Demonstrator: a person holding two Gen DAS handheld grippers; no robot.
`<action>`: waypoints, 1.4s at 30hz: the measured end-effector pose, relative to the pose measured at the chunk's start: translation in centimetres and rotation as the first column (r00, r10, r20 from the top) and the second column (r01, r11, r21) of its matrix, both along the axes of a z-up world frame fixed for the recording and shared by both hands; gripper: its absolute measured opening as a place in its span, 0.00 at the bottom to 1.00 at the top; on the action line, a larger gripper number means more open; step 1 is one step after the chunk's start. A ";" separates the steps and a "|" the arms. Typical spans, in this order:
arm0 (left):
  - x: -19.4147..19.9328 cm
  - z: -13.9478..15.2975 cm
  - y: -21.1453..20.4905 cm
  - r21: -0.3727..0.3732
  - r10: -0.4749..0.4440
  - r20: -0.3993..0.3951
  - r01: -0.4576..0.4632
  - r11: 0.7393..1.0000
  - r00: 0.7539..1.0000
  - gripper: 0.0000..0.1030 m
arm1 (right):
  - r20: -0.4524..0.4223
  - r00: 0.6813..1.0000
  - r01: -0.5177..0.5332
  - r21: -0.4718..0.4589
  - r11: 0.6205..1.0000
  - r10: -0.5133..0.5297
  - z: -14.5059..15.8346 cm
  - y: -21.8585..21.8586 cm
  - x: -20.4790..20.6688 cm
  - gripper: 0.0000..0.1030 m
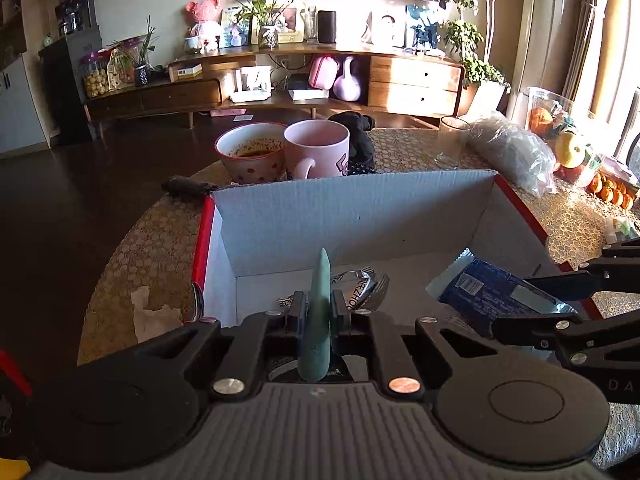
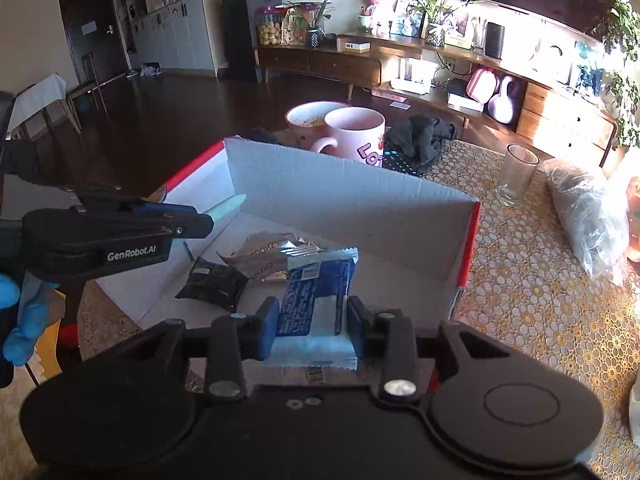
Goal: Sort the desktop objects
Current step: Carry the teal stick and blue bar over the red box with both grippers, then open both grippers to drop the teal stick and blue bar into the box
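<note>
A white cardboard box with red edges (image 1: pixel 352 216) (image 2: pixel 352 200) stands open on the table. In it lie a silver wrapper (image 2: pixel 264 258), a dark packet (image 2: pixel 214 284) and part of a blue snack packet (image 2: pixel 312 300). My left gripper (image 1: pixel 318 308) is shut on a pale green pointed stick (image 1: pixel 322 312), held over the box's near left side; it also shows in the right wrist view (image 2: pixel 192 220). My right gripper (image 2: pixel 314 322) stands with its jaws apart around the blue packet (image 1: pixel 492 292), which rests over the box's near edge.
Behind the box stand a bowl (image 1: pixel 250 152), a pink mug (image 1: pixel 318 148), dark cloth (image 1: pixel 360 132) and a glass (image 2: pixel 516 176). A clear plastic bag (image 2: pixel 588 216) and fruit (image 1: pixel 572 148) lie to the right. A crumpled tissue (image 1: pixel 152 312) lies left of the box.
</note>
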State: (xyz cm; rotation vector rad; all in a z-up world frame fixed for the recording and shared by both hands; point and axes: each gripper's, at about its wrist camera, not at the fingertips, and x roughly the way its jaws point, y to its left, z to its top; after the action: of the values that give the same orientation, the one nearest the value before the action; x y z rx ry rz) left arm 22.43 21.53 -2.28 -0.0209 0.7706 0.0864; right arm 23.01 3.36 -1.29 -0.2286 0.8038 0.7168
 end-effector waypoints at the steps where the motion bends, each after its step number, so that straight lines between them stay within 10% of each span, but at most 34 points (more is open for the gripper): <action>1: 0.3 -0.1 0.1 0.003 0.002 -0.002 -0.002 1.000 1.000 0.10 | 0.002 1.000 0.002 0.005 1.000 -0.002 -0.1 0.1 0.1 0.35; 29: 6.9 -4.4 0.4 0.094 0.046 -0.311 -0.017 0.995 0.949 0.10 | -0.101 0.995 -0.036 -0.080 0.996 0.028 -3.7 3.6 2.6 0.35; 42: 6.9 -4.2 0.4 0.076 0.053 -0.338 -0.029 0.997 0.940 0.11 | -0.131 0.991 -0.014 -0.066 0.998 0.006 -3.8 3.2 2.7 0.47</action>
State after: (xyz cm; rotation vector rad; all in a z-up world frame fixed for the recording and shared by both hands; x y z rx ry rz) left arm 29.37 21.95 -6.43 0.0459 1.1135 0.1595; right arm 25.75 6.56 -5.13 -0.2480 0.9532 0.7205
